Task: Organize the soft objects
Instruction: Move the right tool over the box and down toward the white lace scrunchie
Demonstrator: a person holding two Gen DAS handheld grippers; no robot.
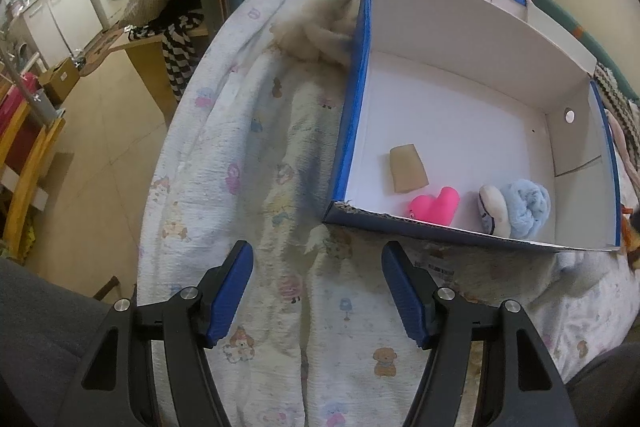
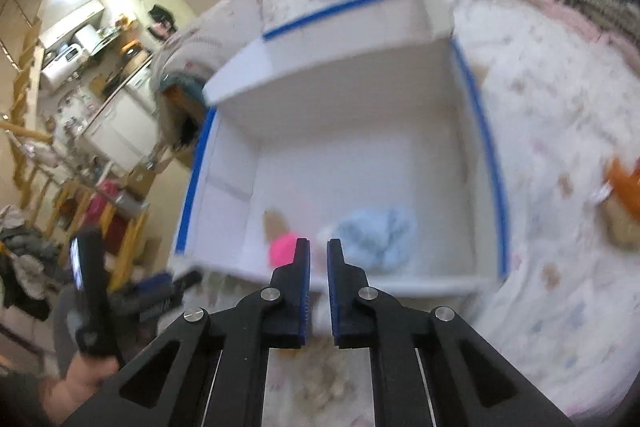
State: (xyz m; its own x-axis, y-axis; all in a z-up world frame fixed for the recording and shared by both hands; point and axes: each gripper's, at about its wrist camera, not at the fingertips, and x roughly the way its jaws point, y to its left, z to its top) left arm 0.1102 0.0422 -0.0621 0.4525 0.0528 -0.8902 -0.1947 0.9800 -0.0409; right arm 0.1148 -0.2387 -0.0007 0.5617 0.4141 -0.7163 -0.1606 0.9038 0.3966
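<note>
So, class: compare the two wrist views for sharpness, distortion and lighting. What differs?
Left wrist view: sharp, with the box, pink heart and blue towel roll crisp; fisheye bends the bed's edge and darkens the corners. Right wrist view: motion blur smears the box and its contents, yet the right claw stays sharp; a bright ceiling glare washes out the upper left.

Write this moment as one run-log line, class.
left gripper: open, empty | right gripper: shut, empty | box: pink heart, blue towel, tan piece inside
</note>
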